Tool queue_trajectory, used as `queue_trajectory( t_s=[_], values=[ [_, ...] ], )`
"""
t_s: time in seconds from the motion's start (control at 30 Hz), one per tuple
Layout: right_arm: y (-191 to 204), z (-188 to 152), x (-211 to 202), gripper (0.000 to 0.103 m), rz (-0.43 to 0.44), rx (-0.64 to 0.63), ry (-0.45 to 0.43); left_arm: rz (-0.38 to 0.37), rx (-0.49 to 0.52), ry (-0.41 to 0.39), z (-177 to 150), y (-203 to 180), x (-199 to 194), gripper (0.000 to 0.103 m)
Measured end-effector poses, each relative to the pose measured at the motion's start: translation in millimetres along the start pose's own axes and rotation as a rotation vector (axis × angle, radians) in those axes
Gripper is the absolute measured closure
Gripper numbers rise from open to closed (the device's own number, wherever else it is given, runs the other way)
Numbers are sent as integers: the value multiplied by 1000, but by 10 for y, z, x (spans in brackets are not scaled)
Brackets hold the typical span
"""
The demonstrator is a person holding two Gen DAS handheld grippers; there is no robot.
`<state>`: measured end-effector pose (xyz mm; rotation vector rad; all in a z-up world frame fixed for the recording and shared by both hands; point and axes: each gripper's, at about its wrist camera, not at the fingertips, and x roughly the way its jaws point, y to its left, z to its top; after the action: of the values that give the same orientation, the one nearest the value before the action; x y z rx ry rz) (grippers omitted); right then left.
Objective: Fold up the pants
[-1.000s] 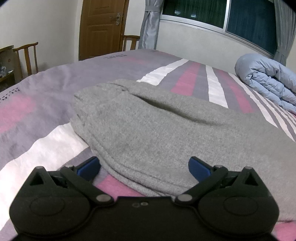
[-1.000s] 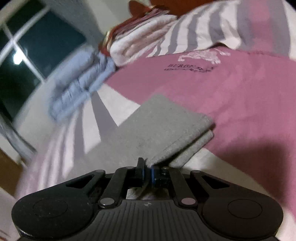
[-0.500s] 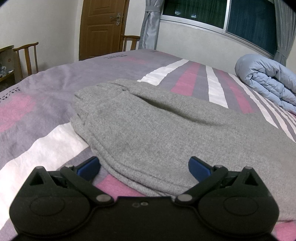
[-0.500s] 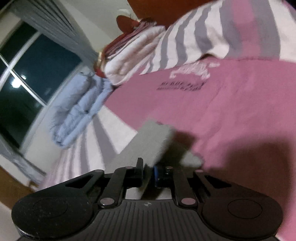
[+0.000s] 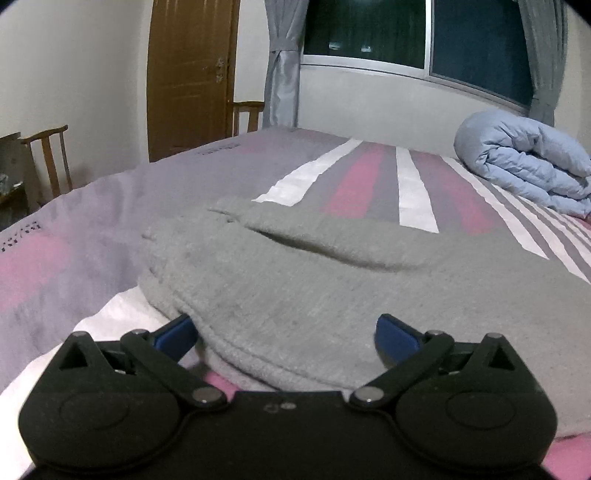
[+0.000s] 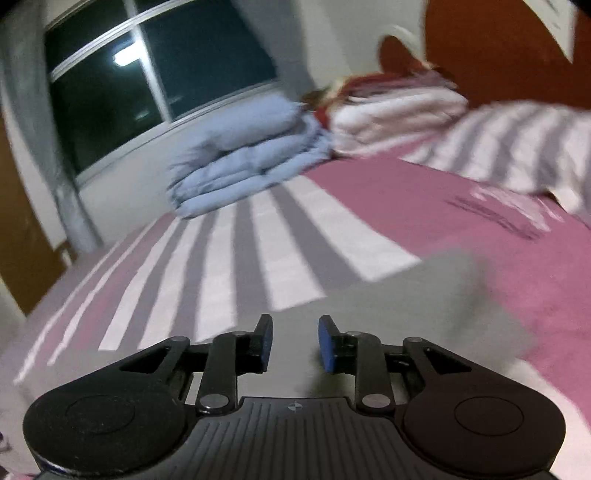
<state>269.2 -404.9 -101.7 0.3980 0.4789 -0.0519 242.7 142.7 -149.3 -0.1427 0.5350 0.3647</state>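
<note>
Grey knit pants [image 5: 332,295] lie folded across the striped pink and grey bed cover [image 5: 74,229]. My left gripper [image 5: 286,332] is open wide at their near edge. Its blue fingertips [image 5: 173,334] flank the cloth without pressing it. The right wrist view is blurred by motion. There the pants [image 6: 424,295] show as a grey flat shape under and ahead of my right gripper [image 6: 295,341]. Its jaws are opening, with a clear gap between the blue pads [image 6: 327,343]. No cloth is pinched between them.
A rolled light-blue duvet [image 5: 524,158] lies at the far right of the bed, by the window [image 5: 369,33]. Striped pillows [image 6: 399,114] and a brown headboard [image 6: 498,55] are at the head end. A wooden door [image 5: 188,74] and chairs [image 5: 48,158] stand beyond the bed's left side.
My right gripper has let go of the pants' end, its jaws have parted, and it has rolled and lifted away. My left gripper has hardly moved and stays open.
</note>
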Motion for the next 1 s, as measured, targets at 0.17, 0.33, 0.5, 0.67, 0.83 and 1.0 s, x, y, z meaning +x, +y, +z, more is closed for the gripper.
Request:
queue_trajectory(
  t_s=[0.17, 0.33, 0.5, 0.67, 0.83, 1.0],
  values=[
    [279, -24, 230, 69, 91, 17, 48, -11, -54, 48, 9, 88, 103, 7],
    [881, -228, 809, 68, 282, -117, 300, -11, -4, 40, -2, 21, 93, 6],
    [1312, -380, 1334, 68, 198, -226, 355, -23, -40, 16, 37, 100, 41, 7],
    [1413, -206, 1398, 68, 182, -194, 327, -2, -13, 7, 335, 122, 136, 7],
    [1798, -453, 1455, 67, 253, -335, 366, 42, 121, 121, 453, 49, 622, 5],
    [1734, -388, 1251, 67, 223, -256, 296, 54, 74, 85, 506, 201, 439, 11]
  ],
)
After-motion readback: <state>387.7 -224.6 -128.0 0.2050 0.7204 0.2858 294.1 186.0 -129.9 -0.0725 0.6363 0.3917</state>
